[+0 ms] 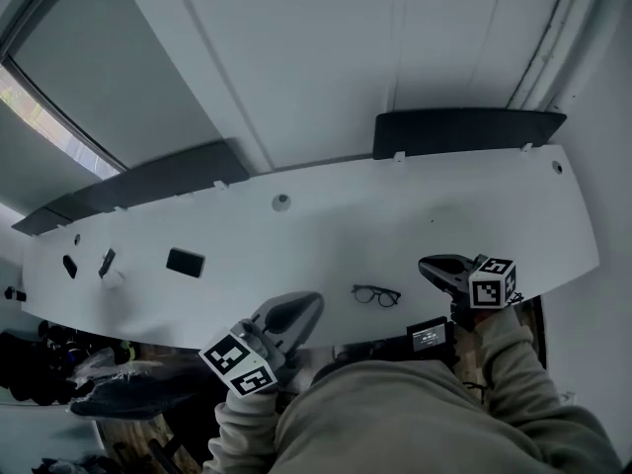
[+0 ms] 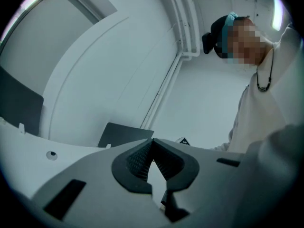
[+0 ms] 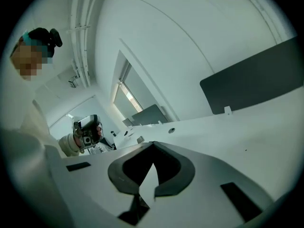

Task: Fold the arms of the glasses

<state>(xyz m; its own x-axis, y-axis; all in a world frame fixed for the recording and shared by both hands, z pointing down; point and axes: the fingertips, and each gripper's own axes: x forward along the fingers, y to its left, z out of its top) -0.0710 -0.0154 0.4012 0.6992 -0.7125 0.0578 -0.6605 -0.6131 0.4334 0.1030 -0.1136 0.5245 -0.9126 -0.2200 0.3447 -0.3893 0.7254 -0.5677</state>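
Black-framed glasses (image 1: 376, 295) lie on the white table (image 1: 326, 230) near its front edge, between my two grippers; they are too small here to tell how the arms lie. My left gripper (image 1: 314, 301) hovers to their left, jaws shut with nothing between them (image 2: 152, 140). My right gripper (image 1: 425, 263) is to their right, raised off the table, also shut and empty (image 3: 152, 144). Neither gripper touches the glasses, and neither gripper view shows them.
A flat black device (image 1: 186, 262) and two small dark items (image 1: 107, 262) lie at the table's left. A round grommet (image 1: 281, 202) sits mid-table. Dark divider panels (image 1: 464, 131) stand along the far edge. A person's torso (image 2: 266, 113) fills the left gripper view's right side.
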